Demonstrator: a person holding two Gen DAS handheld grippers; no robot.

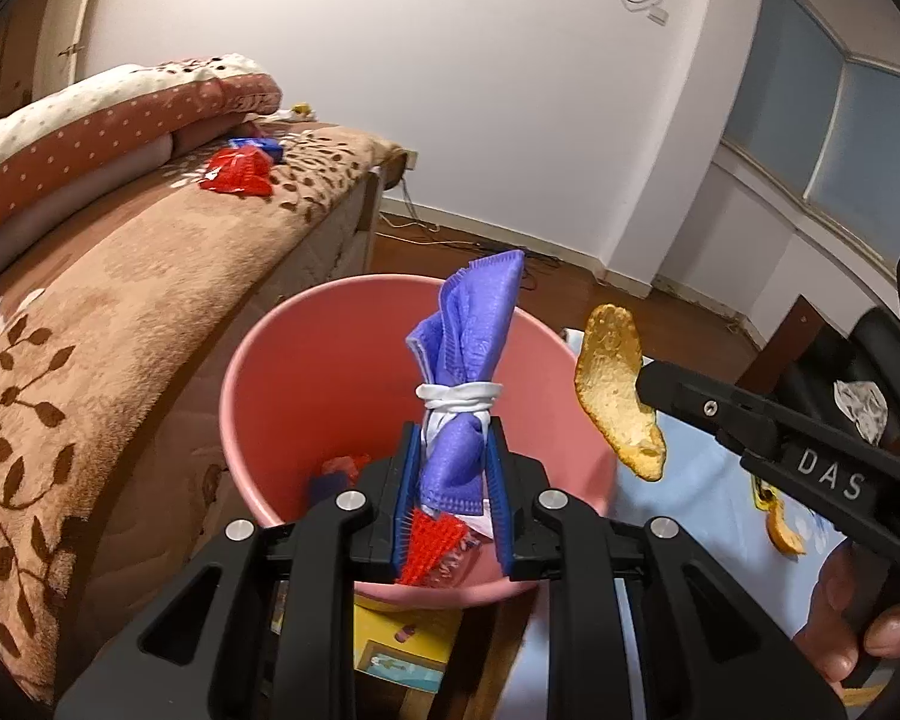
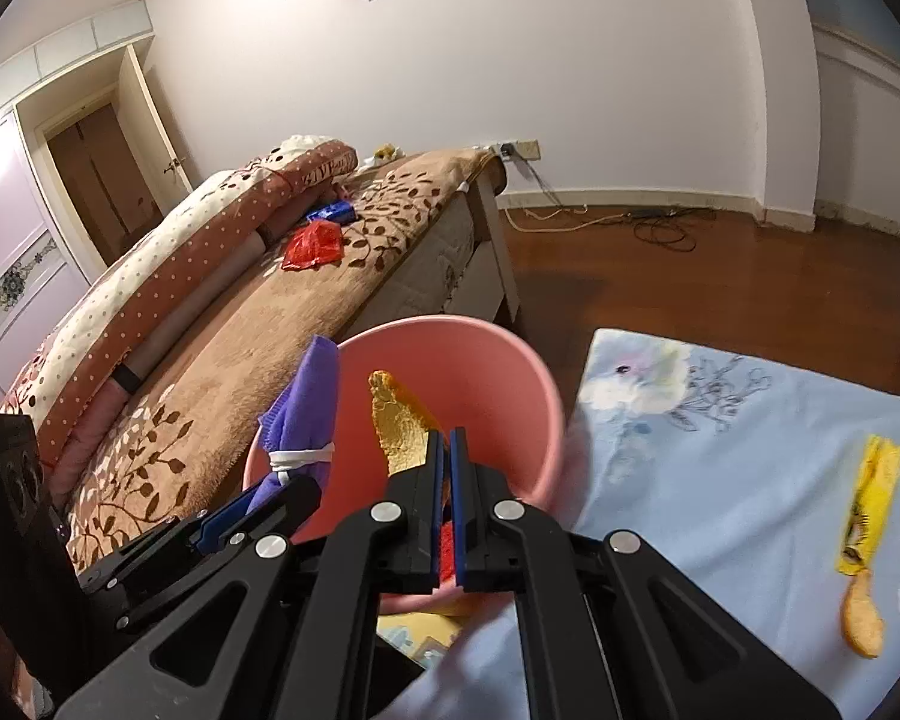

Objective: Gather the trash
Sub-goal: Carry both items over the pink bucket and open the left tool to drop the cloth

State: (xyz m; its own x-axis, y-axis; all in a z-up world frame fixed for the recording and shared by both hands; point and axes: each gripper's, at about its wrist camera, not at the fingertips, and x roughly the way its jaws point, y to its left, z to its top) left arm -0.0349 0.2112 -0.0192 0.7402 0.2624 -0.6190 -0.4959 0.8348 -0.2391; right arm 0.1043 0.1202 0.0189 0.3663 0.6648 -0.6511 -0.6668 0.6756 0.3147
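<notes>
Between the left gripper's (image 1: 450, 468) blue-padded jaws is a purple cloth (image 1: 465, 360) banded in white. Between the right gripper's (image 2: 445, 474) jaws is an orange-yellow peel (image 2: 399, 423). Beyond both lies a pink bin (image 1: 306, 396), a red wrapper (image 1: 432, 546) inside.

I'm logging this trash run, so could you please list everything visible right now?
Bin: one, pink, on the floor beside the bed, some red trash inside.
Purple cloth: one, tied with a white band, held over the bin.
Orange peel: one, orange-yellow, held at the bin's rim.
Red wrapper: one, on the bed's brown blanket.
Blue packet: one, behind the red wrapper.
Yellow wrapper: one, on the light-blue sheet.
Second peel: one, orange, touching the yellow wrapper's near end.
Bed: one, leaf-patterned brown blanket, folded dotted quilts.
Left gripper: black, clamped on the cloth.
Right gripper: black, shut on the peel.
</notes>
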